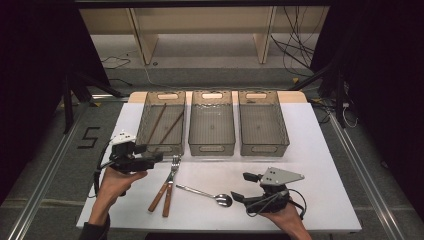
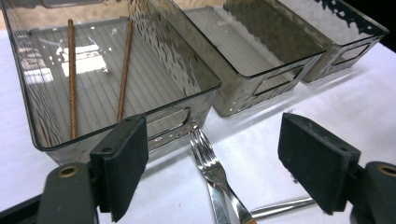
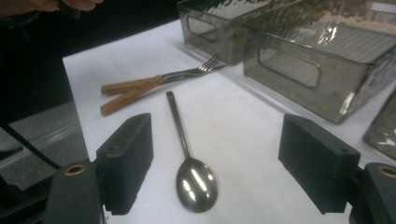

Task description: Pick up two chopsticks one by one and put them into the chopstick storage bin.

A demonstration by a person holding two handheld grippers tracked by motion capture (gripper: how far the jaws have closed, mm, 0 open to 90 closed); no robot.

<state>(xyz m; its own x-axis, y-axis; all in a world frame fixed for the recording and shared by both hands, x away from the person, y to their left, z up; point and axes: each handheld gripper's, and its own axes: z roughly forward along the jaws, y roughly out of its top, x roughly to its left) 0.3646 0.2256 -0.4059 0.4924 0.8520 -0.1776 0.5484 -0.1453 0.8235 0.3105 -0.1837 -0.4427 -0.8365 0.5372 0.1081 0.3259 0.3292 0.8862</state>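
Hovering low over the white table [image 1: 310,150], the left gripper [image 1: 150,156] has its jaws spread wide with nothing pinched. Just ahead of and between its pads lie the tines of two forks [image 2: 210,161], side by side on the table. Beyond the forks, close in front of the left pad, stands the left bin [image 2: 28,116] with two brown chopsticks [image 2: 72,79] resting on its ribbed floor. The middle bin [image 2: 261,70] and right bin [image 2: 345,42] sit farther off, toward the right pad's side.

The right gripper [image 1: 246,186] also has jaws spread, empty. A metal spoon [image 3: 194,179] lies directly between its pads, bowl nearest the gripper, handle pointing away. Past the handle's tip, the forks' wooden handles [image 3: 128,91] lie off toward the left pad's side. Grey bins stand ahead toward the right pad's side.

From above, the spoon lies between the two grippers, with the forks nearer the left one.
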